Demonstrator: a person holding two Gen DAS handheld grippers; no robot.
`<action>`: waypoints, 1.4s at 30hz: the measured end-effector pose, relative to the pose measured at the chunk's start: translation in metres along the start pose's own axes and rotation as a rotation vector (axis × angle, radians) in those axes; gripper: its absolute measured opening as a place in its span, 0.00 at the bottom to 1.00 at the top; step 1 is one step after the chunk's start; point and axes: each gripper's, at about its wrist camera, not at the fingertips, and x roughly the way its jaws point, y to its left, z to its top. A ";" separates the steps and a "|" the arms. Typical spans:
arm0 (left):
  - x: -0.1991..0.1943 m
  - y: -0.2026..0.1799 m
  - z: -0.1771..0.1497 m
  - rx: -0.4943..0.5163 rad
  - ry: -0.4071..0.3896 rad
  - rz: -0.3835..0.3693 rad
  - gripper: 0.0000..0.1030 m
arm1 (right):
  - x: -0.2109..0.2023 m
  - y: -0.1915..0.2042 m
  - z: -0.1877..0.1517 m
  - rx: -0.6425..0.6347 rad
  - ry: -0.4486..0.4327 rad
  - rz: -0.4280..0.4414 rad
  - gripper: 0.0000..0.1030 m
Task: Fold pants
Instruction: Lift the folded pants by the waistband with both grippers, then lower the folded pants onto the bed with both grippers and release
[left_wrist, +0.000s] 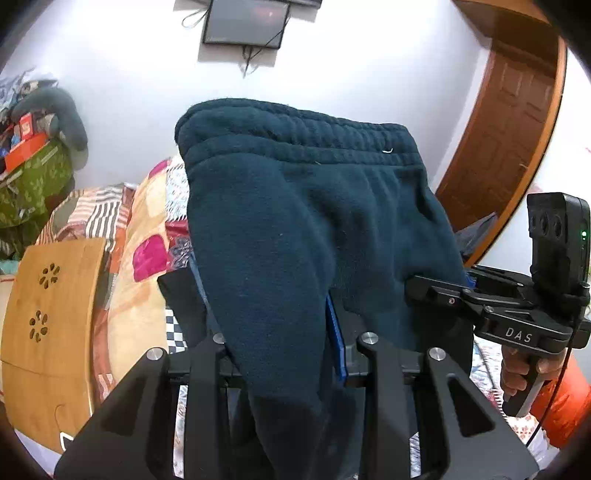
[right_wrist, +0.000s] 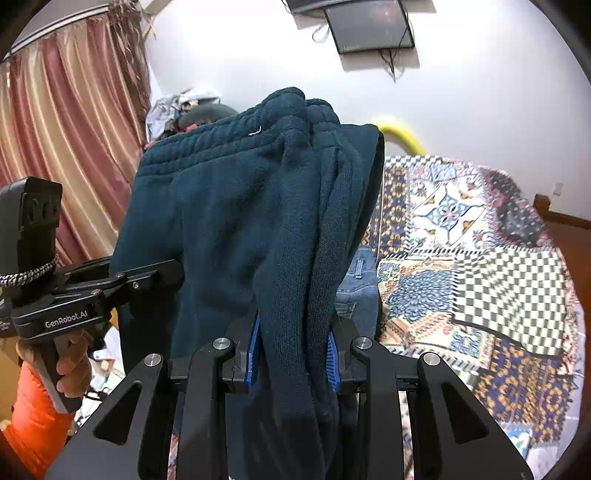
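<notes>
You've got the pants (left_wrist: 303, 221) held up in the air over the bed (right_wrist: 480, 258), waistband on top. Left gripper (left_wrist: 280, 343) & right gripper (right_wrist: 291, 354) each clamp a bunch of fabric, probably so the legs hang straight w/ layers aligned before laying down.

Light: I see bright, even indoor light on the white wall (left_wrist: 369, 74) | Shadows: soft one beneath the wall screen (right_wrist: 369, 26) | Dark: pants (left_wrist: 295, 221) lose fold detail | Optics: strong fisheye bend, black vignette corners | Focus: slightly soft at rims
</notes>
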 end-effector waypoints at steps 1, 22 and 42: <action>0.013 0.008 0.001 -0.010 0.014 0.007 0.30 | 0.016 -0.004 0.001 0.007 0.016 -0.002 0.25; 0.185 0.114 -0.036 -0.275 0.283 -0.028 0.35 | 0.145 -0.049 -0.006 0.060 0.308 -0.082 0.27; -0.090 -0.025 -0.032 -0.027 -0.133 0.137 0.35 | -0.087 0.061 -0.006 -0.114 -0.159 -0.106 0.27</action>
